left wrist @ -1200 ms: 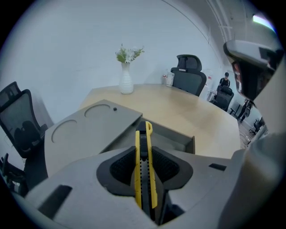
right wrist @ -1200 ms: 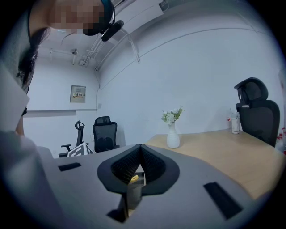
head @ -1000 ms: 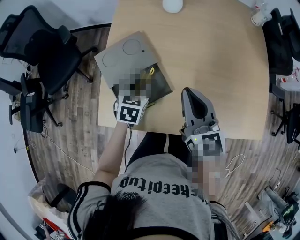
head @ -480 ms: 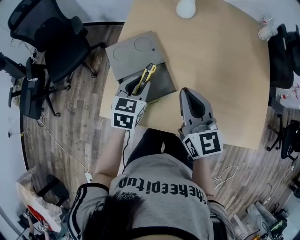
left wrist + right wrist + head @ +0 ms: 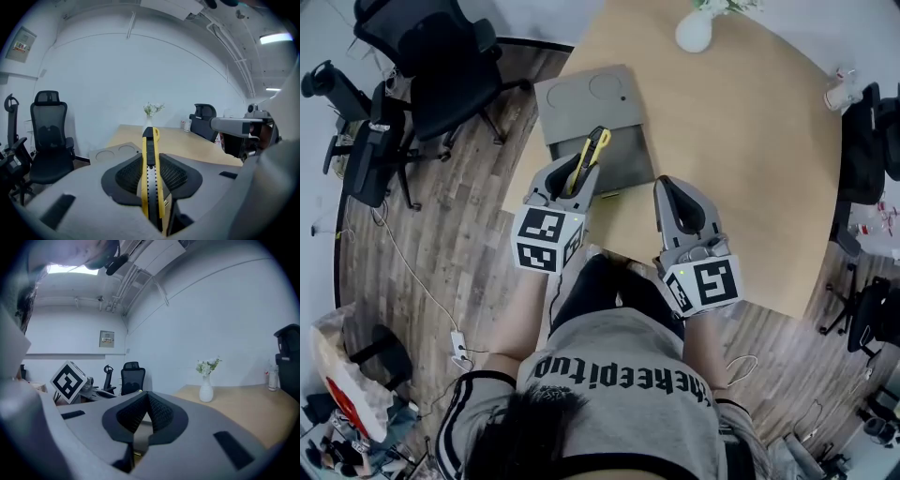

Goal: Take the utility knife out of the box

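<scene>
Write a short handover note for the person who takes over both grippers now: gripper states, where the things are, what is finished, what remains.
Left gripper: shut on the utility knife, which sticks out forward between the pads.
Right gripper: shut, empty, over the near edge of the table.
Box: open, at the table's left edge. The knife is held over it and looks clear of it.
Done: knife gripped and raised.
Left: carry it away from the box, probably to set it on bare table.
</scene>
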### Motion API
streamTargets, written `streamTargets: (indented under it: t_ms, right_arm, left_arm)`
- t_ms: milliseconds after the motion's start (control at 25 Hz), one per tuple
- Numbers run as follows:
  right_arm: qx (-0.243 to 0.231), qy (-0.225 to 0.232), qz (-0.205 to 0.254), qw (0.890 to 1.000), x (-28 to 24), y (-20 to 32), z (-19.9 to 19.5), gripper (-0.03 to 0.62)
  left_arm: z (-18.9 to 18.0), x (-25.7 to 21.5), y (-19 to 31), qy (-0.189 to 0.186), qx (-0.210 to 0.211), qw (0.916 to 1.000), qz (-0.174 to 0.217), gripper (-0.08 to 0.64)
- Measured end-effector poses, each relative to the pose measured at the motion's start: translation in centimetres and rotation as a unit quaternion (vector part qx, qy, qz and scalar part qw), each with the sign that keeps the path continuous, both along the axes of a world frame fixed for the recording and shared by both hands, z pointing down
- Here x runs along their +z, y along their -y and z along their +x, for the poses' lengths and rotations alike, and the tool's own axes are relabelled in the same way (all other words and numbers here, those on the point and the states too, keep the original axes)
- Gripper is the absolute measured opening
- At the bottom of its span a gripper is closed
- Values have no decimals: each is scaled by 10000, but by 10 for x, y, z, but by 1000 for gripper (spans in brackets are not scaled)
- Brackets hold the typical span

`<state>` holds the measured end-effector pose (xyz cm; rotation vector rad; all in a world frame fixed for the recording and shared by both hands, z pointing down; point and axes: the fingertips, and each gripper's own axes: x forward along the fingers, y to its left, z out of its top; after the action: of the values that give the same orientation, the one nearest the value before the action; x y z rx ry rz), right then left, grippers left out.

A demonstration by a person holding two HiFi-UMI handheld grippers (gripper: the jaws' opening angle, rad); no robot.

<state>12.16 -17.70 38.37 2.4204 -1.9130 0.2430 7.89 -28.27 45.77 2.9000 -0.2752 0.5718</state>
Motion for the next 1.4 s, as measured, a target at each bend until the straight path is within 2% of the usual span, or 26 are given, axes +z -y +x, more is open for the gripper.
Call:
streamTargets:
  t_ms: [680, 1400]
  right_arm:
    - [-743, -286, 220, 9966, -28, -26, -41, 6]
    - [-1310, -418, 537, 9890, -54, -50, -63, 5]
  left_arm:
    - [-59, -59, -45, -789, -697, 9943, 155, 126]
    - [-97, -111, -84, -1500, -1264, 9790, 561, 126]
